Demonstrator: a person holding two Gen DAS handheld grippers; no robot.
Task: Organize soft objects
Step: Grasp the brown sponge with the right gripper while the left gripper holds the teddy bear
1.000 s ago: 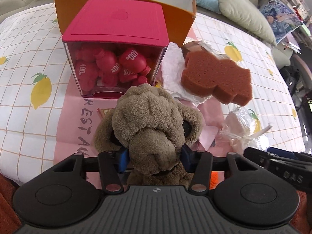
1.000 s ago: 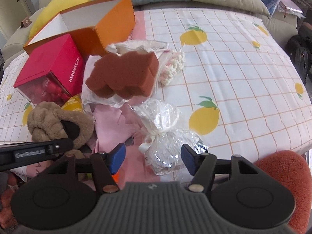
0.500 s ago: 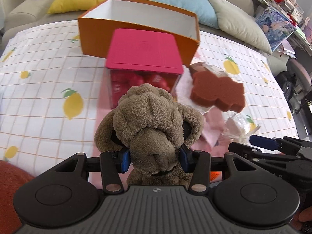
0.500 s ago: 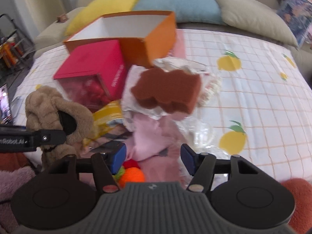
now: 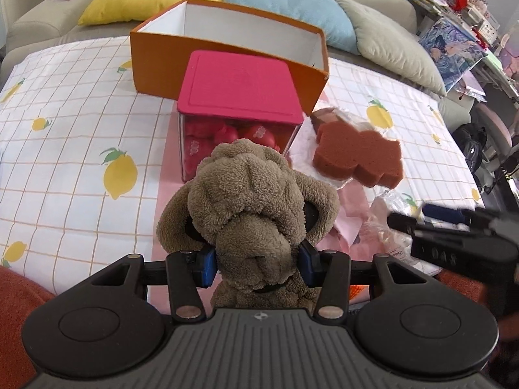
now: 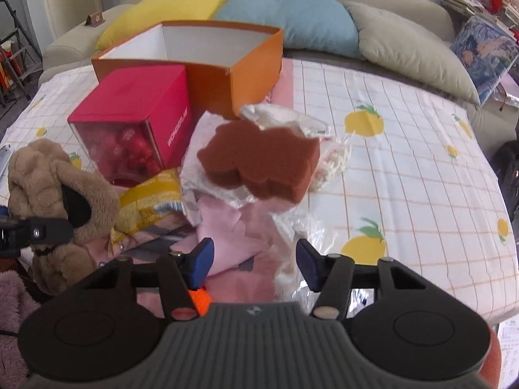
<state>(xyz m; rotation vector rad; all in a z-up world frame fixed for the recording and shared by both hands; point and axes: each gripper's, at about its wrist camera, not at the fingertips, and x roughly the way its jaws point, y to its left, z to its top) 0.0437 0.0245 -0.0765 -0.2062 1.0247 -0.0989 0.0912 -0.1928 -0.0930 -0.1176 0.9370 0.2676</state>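
1. Plush toy (image 5: 256, 207), brown and fuzzy, sits pinched between the blue pads of the left tongs (image 5: 258, 267) in the left wrist view; the tongs grip it about the lower body and it is held clear above the worktop (image 5: 65, 149) with its lemon-print cloth.
2. Same view: orange box (image 5: 227, 74) stands open-topped at the back, a pink-lidded clear container (image 5: 238, 97) just in front of it and touching or nearly so. Brown sponge (image 5: 360, 155) lies on crinkled plastic to the right. Right tongs enter blurred at the right edge.
3. Likely step: carry the plush to the orange box. To do it well, lift high enough to clear the pink lid, keep the squeeze steady since the plush compresses, and release only once it is over the box opening.
4. Right wrist view: right tongs (image 6: 253, 264) hold nothing; their jaws are opening, with only pink cloth (image 6: 233, 233) and clear plastic wrap below them, not pinched.
5. Same view: plush shows at the left edge in the left tongs, the sponge on its wrap mid-frame, a yellow packet (image 6: 152, 201) beside the pink container.
6. Judgement: the right tongs should stay out of the plush's path to the box.
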